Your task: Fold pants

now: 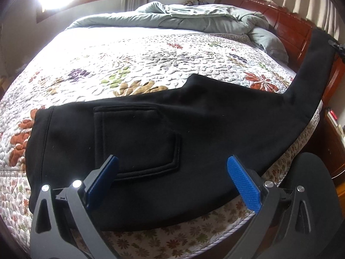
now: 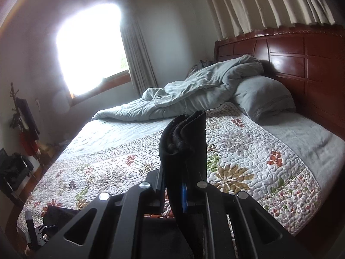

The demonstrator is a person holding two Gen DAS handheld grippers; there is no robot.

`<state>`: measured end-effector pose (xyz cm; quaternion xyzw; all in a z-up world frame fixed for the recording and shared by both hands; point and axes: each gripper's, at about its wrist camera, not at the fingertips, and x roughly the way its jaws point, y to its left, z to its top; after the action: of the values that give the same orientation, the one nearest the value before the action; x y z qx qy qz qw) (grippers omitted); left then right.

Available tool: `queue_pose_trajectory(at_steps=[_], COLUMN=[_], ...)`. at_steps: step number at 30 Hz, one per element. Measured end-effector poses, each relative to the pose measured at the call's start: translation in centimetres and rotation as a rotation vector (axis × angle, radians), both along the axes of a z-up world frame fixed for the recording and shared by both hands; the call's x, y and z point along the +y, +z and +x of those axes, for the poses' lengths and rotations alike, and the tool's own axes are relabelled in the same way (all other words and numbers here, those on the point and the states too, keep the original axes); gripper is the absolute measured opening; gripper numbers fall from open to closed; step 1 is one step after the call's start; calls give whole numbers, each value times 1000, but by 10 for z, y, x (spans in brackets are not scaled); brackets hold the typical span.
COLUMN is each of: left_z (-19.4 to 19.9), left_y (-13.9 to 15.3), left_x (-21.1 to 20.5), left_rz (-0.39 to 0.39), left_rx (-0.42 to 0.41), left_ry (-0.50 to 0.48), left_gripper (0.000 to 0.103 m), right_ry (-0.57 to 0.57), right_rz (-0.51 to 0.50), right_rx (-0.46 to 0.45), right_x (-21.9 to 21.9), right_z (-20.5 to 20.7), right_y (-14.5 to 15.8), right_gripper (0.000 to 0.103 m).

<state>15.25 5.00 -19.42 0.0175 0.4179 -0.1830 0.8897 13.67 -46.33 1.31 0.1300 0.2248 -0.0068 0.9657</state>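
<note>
The left hand-held gripper (image 1: 172, 179) hangs over the near edge of the bed (image 1: 151, 243). Its two blue pads (image 1: 243, 185) stand wide apart, and nothing is between them. Right under and just past them lie the black pants (image 1: 151, 129), spread flat on the flowery quilt (image 1: 129, 64). The back pocket (image 1: 138, 140) sits just ahead of the left pad. The waist end is off to the left of this hand-held gripper. One leg runs to the right and lifts up off the bed toward the far right corner of the left wrist view.

The right hand-held gripper (image 2: 184, 185) is clamped on that leg end of the pants (image 2: 183, 142). The black cloth sticks up in a bunched, folded lump between its jaws, and only a thin strip of blue pad (image 2: 183, 196) shows beside it. The cloth hangs down below the jaws too. Low and to the left of this hand-held gripper, more black cloth lies on the quilt (image 2: 248, 151).

Farther off, past the quilt, a gray-green blanket (image 2: 194, 90) is heaped up with a pillow (image 2: 263, 95) beside it. Behind those stands the dark red wooden headboard (image 2: 301, 60). Pale curtains (image 2: 269, 2) hang above it. On the far left wall a window (image 2: 88, 47) glows very bright.
</note>
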Motion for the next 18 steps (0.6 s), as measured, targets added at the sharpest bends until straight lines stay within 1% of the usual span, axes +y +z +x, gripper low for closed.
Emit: queue_pose_trajectory(at_steps=[10, 18], left_z=[0, -5], left_y=[2, 5], left_x=[13, 14], left_rz=[-42, -42], left_rx=[-9, -25], left_ry=[24, 28], left_gripper=[100, 100], right_ry=[62, 105], right_rz=[-112, -146], right_rx=[7, 20], right_x=[57, 87], right_z=[8, 16], right_y=[3, -1], right_gripper=[11, 11])
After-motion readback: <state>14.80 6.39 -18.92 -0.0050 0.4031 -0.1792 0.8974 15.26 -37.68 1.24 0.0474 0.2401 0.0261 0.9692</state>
